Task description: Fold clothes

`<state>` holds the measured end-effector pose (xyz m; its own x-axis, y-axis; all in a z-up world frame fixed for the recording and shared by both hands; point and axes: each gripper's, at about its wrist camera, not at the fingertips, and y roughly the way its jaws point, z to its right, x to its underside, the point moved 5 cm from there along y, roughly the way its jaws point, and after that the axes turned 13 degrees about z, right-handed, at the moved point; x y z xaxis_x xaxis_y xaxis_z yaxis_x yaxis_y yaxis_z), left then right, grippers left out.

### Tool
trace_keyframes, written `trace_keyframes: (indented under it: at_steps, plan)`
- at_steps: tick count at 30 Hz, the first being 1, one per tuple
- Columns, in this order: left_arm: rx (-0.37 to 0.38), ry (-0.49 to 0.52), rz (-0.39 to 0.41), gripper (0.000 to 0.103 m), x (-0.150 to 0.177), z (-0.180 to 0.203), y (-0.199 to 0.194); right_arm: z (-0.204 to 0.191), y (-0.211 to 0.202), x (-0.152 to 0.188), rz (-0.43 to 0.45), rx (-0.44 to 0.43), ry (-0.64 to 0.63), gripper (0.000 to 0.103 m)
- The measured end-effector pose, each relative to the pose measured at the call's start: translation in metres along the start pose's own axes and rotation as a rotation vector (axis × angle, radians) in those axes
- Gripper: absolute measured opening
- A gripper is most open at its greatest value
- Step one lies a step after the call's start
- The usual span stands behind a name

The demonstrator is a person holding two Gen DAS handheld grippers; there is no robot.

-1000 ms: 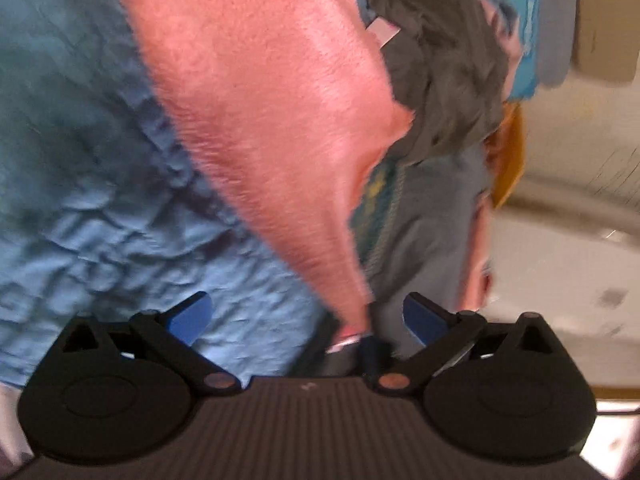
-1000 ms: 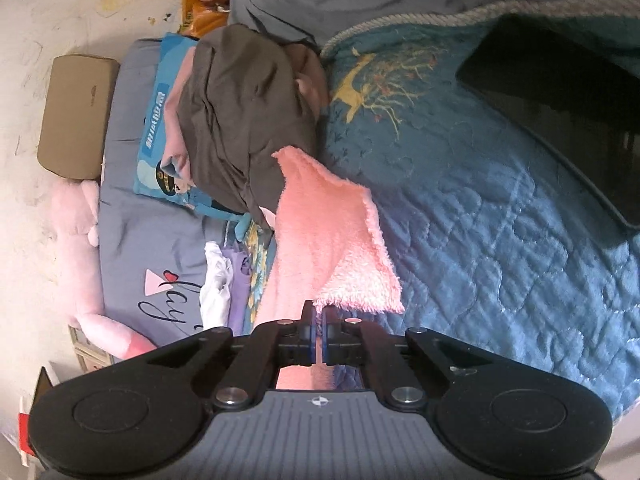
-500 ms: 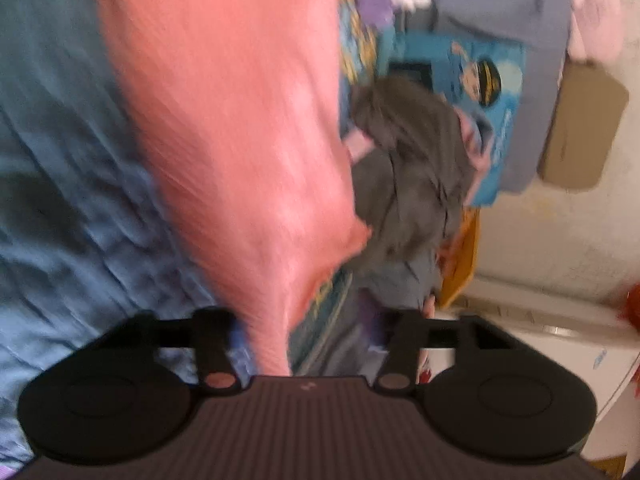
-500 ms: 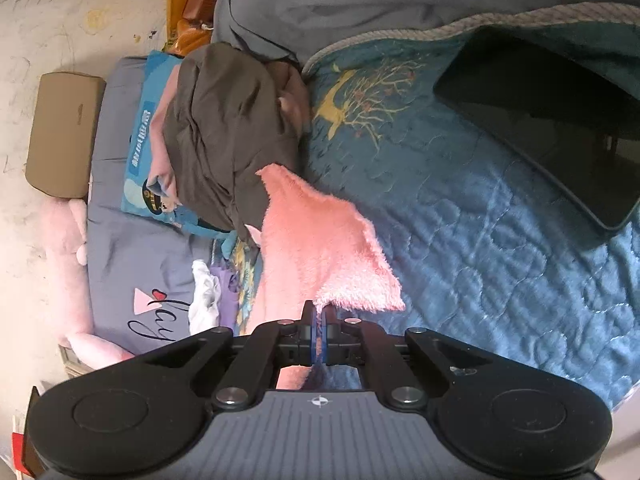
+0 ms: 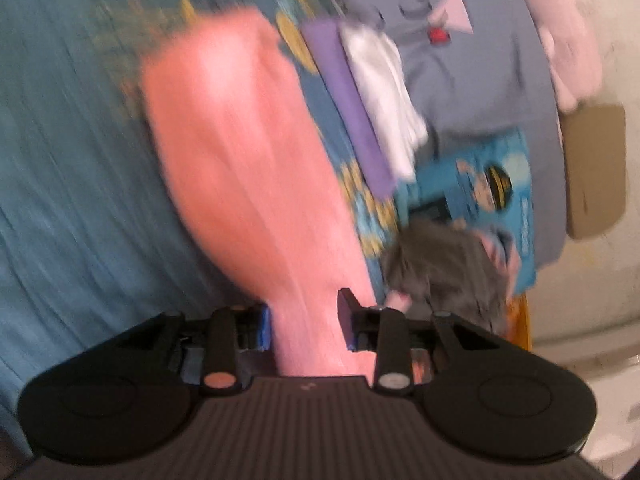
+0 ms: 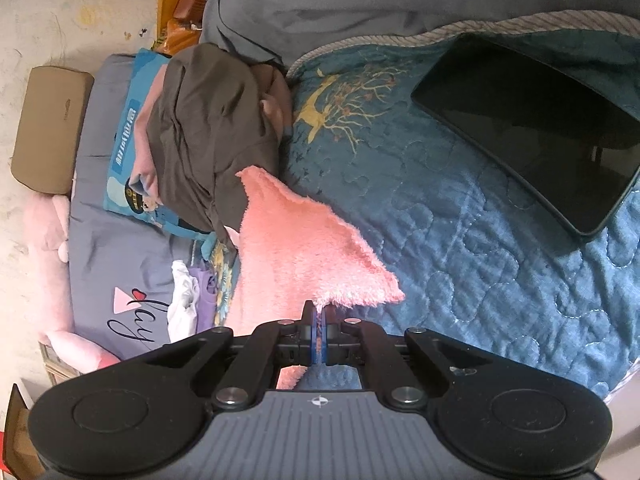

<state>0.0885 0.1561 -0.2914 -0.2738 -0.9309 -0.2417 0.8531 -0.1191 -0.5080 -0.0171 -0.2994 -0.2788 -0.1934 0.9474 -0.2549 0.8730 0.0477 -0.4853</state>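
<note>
Since earlier, your left gripper [image 5: 306, 320] has been closing around the limp pink towel [image 6: 296, 248], pads' contact blurred; right gripper [image 6: 319, 338] pinches its edge. Soft, light: grip corners.

Towel [image 6: 304, 248] lies on quilt [image 6: 460, 264] ahead of my right gripper [image 6: 319, 334], its near edge in my fingers. Crumpled garment [image 6: 208, 132] behind it, on pillow [image 6: 120, 168]. Tablet [image 6: 532, 128] far right on quilt. Box [image 6: 48, 128] far left.

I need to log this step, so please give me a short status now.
Right gripper shut on pink towel. Left gripper closing around towel's bunched end, contact unclear. Dark garment touches towel's far corner.
</note>
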Motion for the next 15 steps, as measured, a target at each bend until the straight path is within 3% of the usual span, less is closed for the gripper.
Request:
trace_keyframes:
  at_steps: [7, 12, 14, 15]
  plan:
    - [-0.046, -0.046, 0.154, 0.035, -0.077, -0.033, -0.016, 0.001, 0.0, 0.001, 0.0, 0.014, -0.018, 0.002]
    - [-0.035, -0.007, 0.161, 0.035, -0.107, -0.04, -0.008, -0.003, 0.002, 0.005, -0.009, 0.017, -0.043, 0.002]
    - [-0.042, 0.019, 0.145, 0.027, -0.109, -0.038, -0.004, -0.005, 0.002, 0.006, -0.008, 0.017, -0.054, 0.002]
    - [-0.046, 0.036, 0.14, 0.016, -0.11, -0.036, -0.002, -0.006, 0.002, 0.006, -0.007, 0.017, -0.059, 0.002]
